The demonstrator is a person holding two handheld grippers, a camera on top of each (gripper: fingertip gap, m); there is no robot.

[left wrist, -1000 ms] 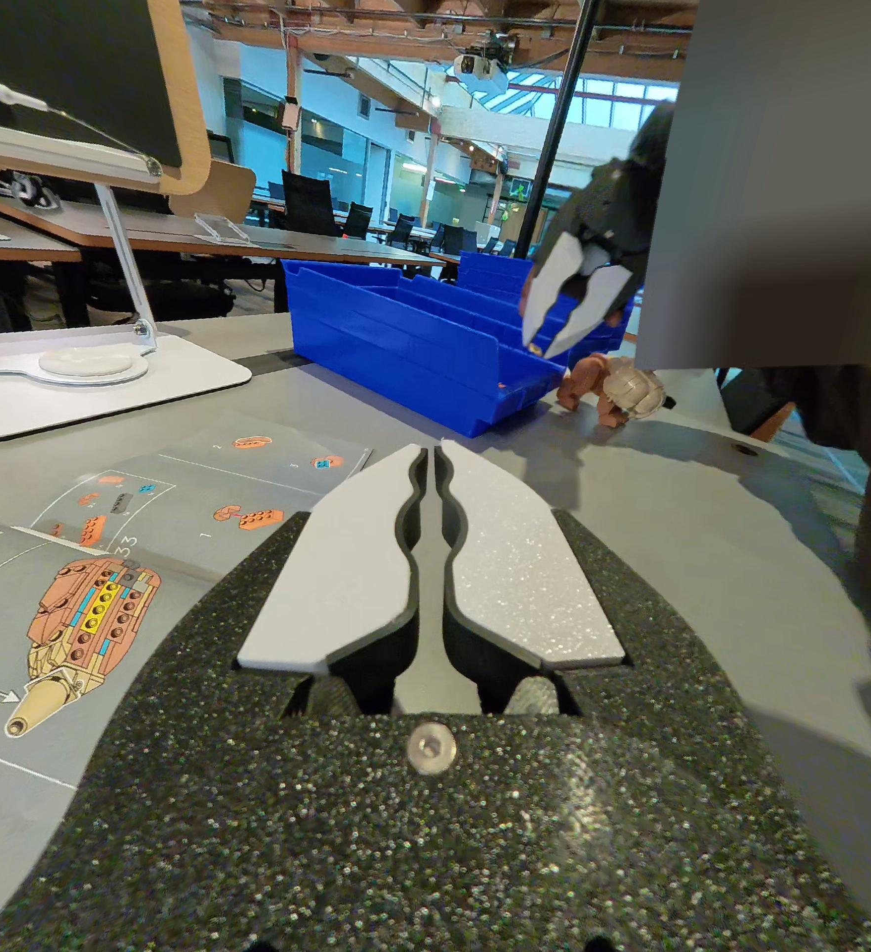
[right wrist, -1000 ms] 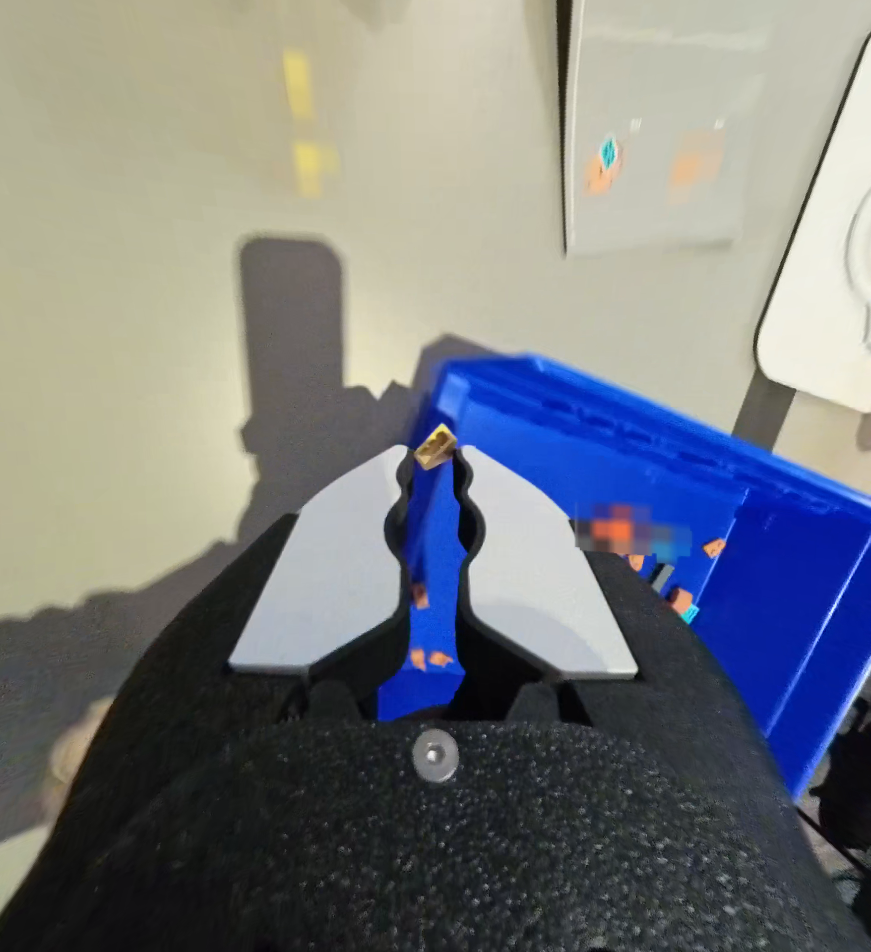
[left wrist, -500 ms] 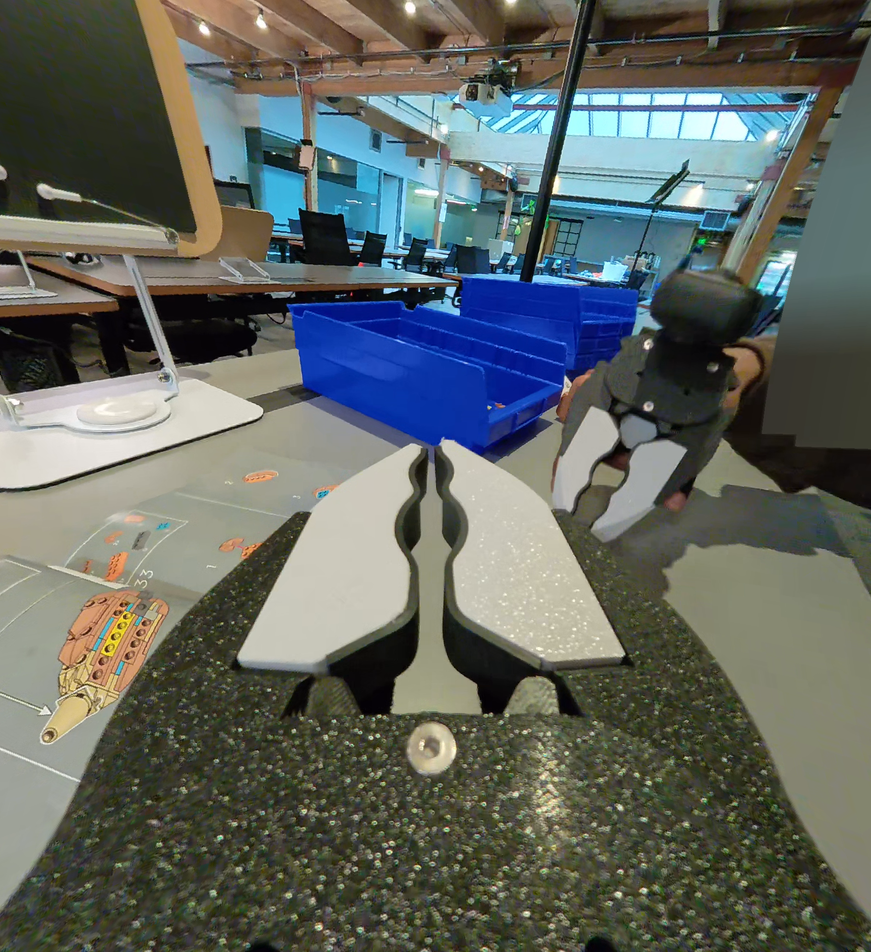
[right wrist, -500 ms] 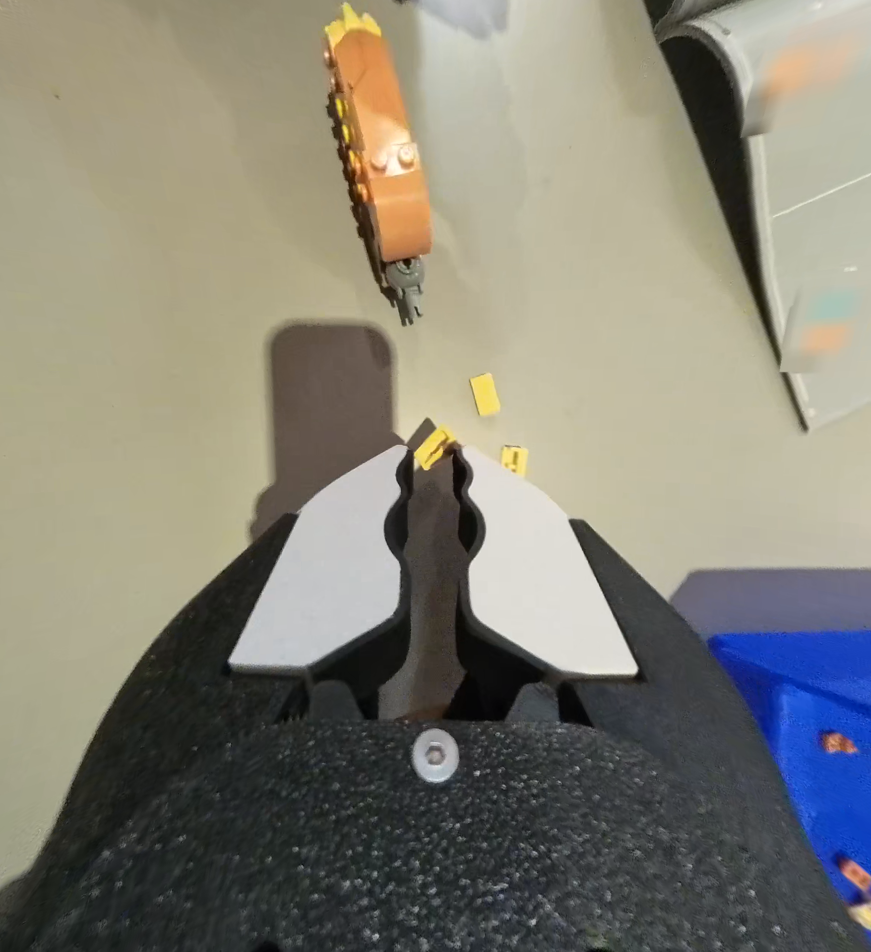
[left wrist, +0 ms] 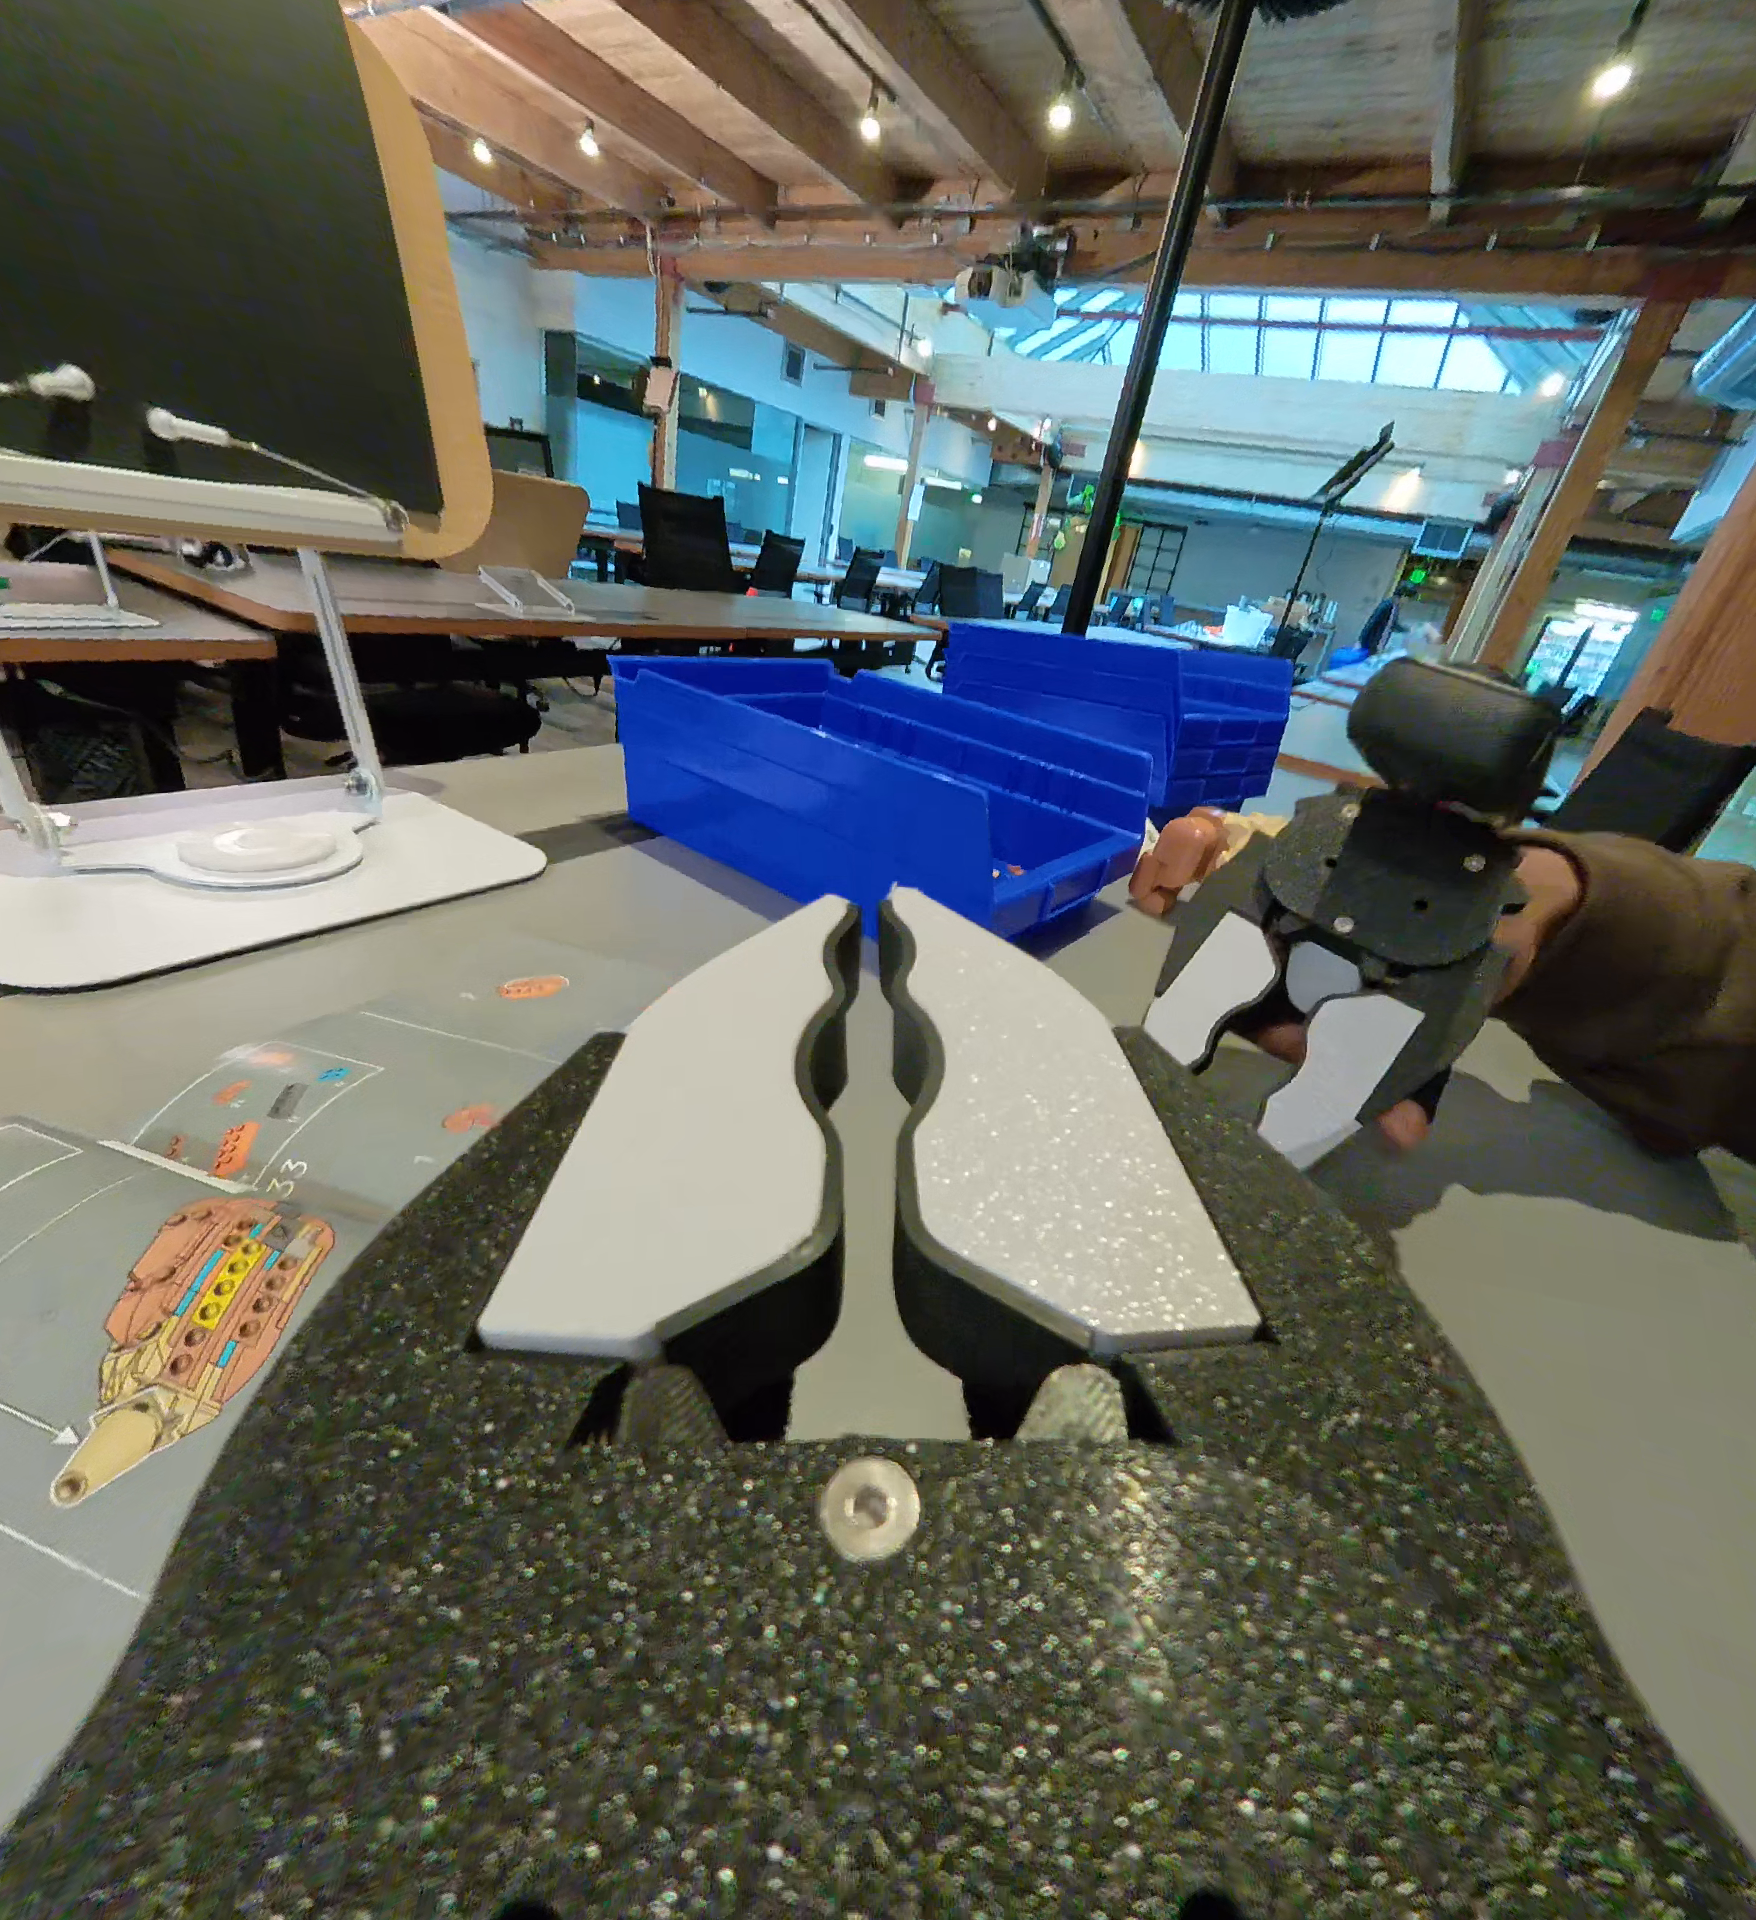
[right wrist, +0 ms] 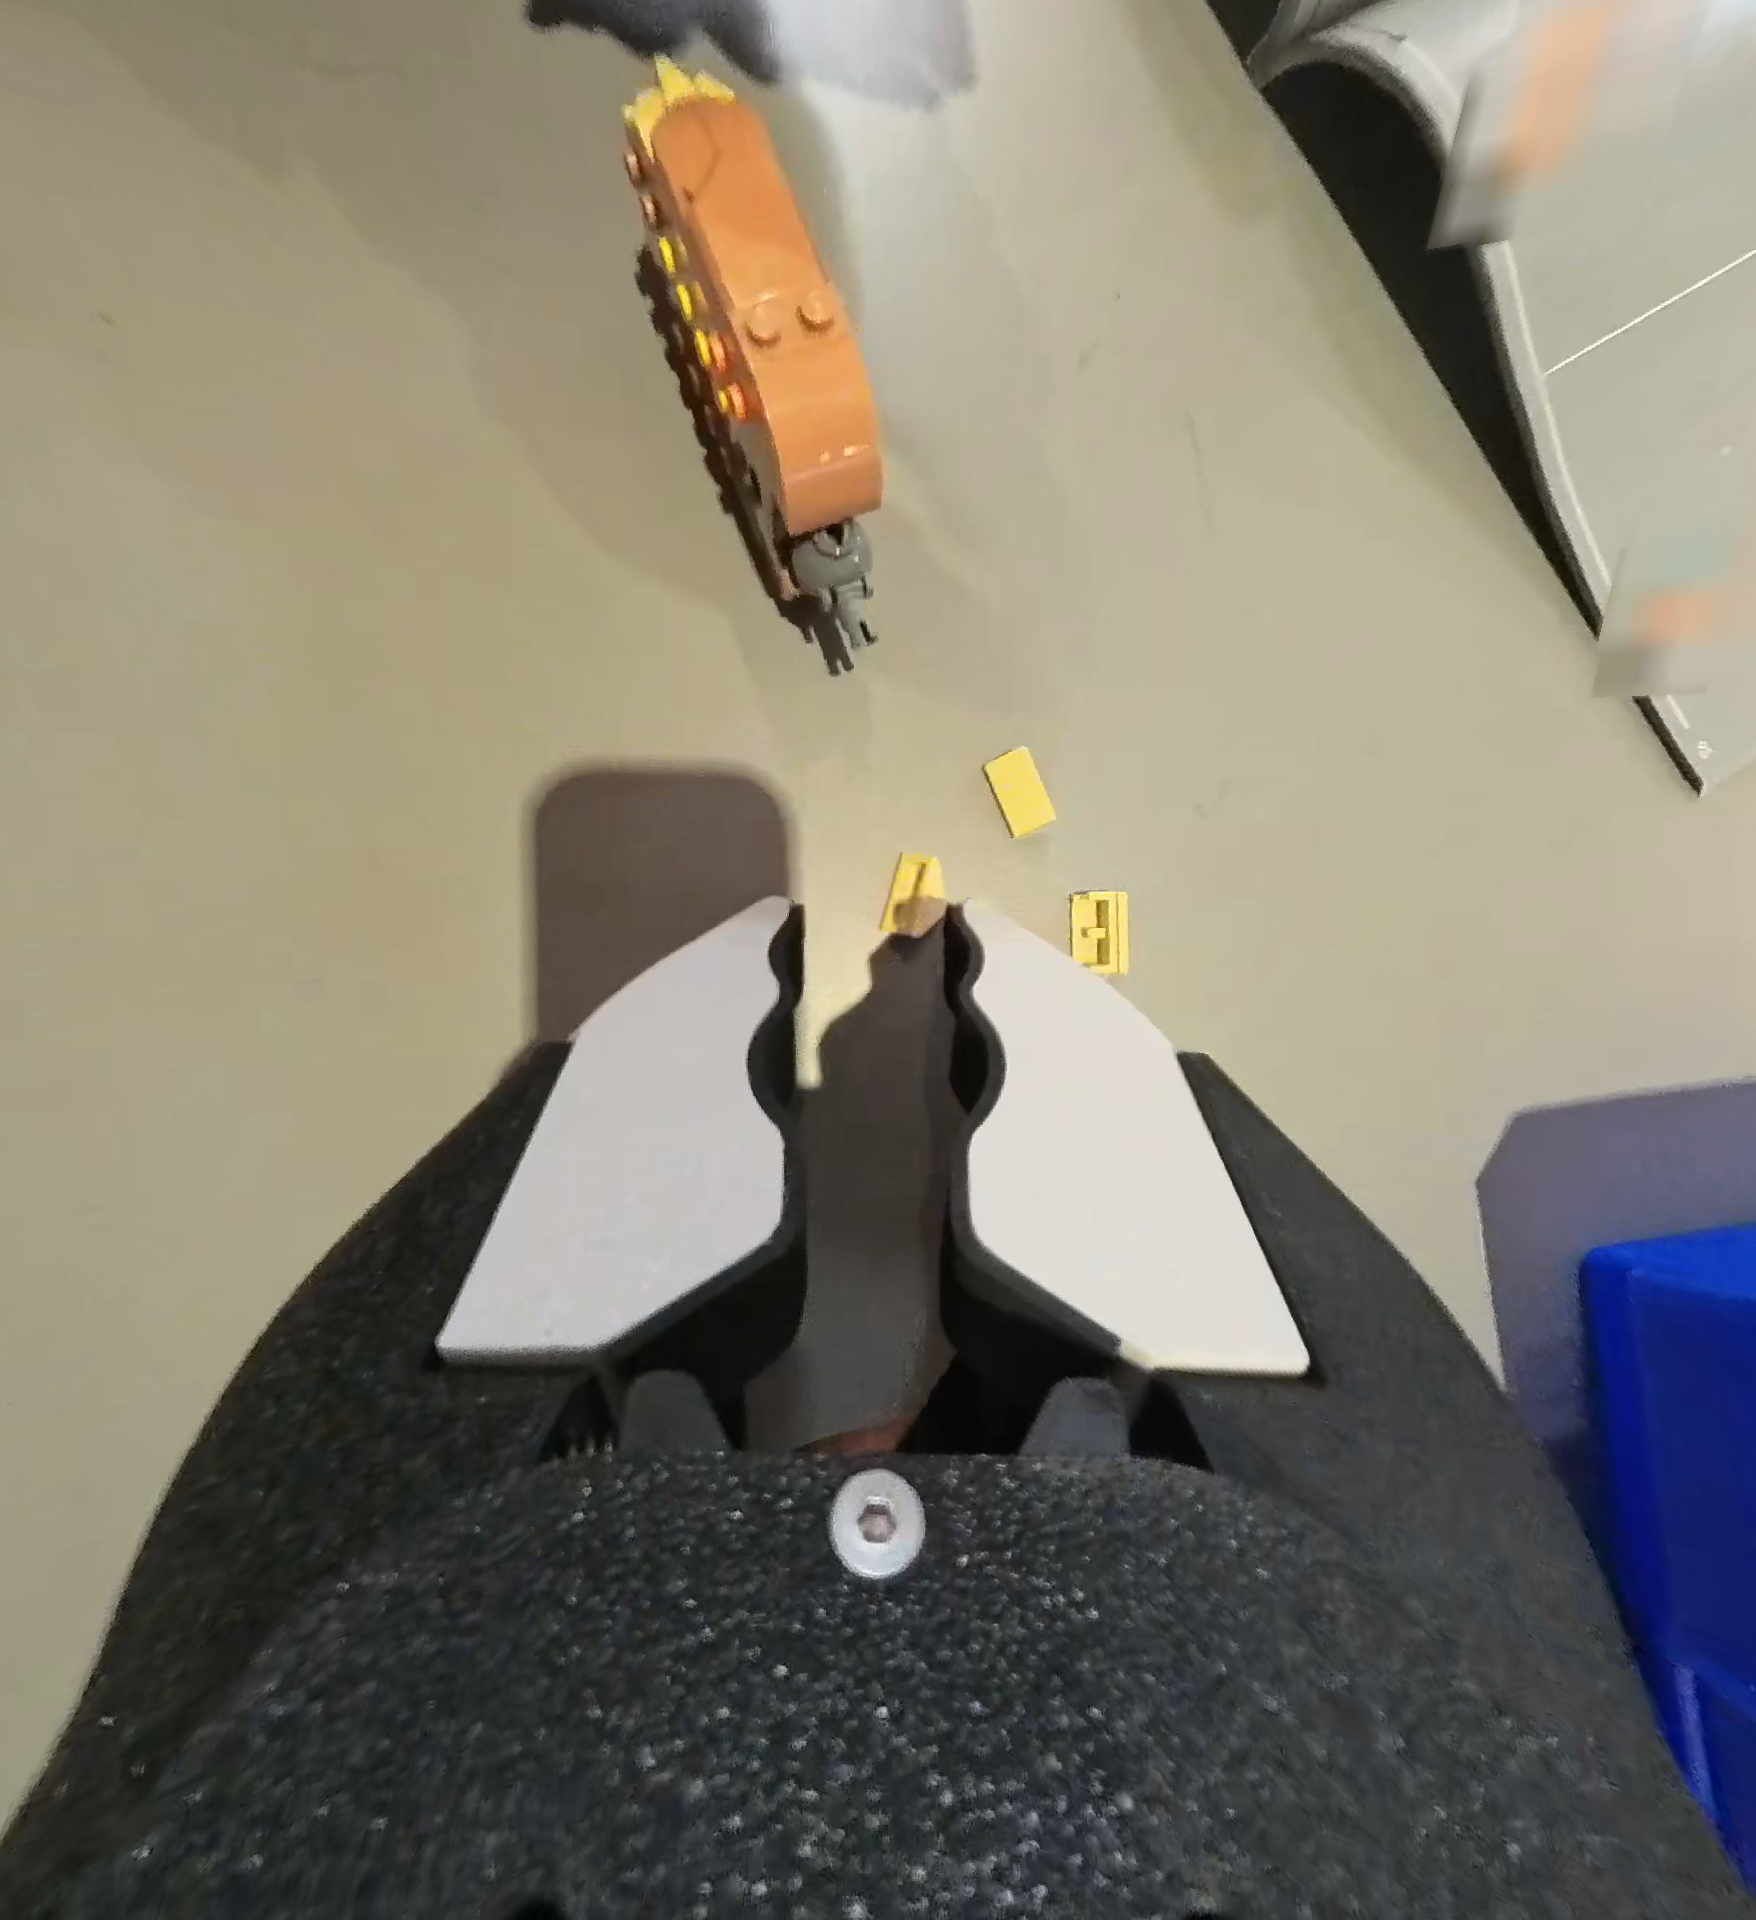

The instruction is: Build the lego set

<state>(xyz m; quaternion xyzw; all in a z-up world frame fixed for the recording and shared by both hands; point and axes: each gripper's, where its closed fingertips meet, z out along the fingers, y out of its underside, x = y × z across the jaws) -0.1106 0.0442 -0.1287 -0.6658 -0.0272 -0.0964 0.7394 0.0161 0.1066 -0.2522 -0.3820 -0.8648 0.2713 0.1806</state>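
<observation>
In the right wrist view my right gripper (right wrist: 876, 914) is open just above the table. A small yellow piece (right wrist: 913, 891) lies at its right fingertip; I cannot tell if they touch. Two more yellow pieces (right wrist: 1019, 792) (right wrist: 1100, 930) lie just beyond. The orange lego build (right wrist: 749, 343) lies farther ahead on the table. My left gripper (left wrist: 869, 909) is shut and empty, held over the table. The right gripper also shows in the left wrist view (left wrist: 1279, 1049), fingers apart, held by a hand.
Blue bins (left wrist: 853, 821) stand ahead of the left gripper, one (right wrist: 1726, 1455) at the right gripper's lower right. The instruction sheet (left wrist: 178, 1247) lies at the left, also seen in the right wrist view (right wrist: 1632, 312). A white stand (left wrist: 230, 894) sits far left. A brown lego figure (left wrist: 1175, 857) lies by the bins. Across from one pair of fingers to the other is roughly 20 centimeters.
My right gripper carried the yellow piece from over the blue bin to the table near the orange build, then opened and let it go. The left gripper stayed shut.
</observation>
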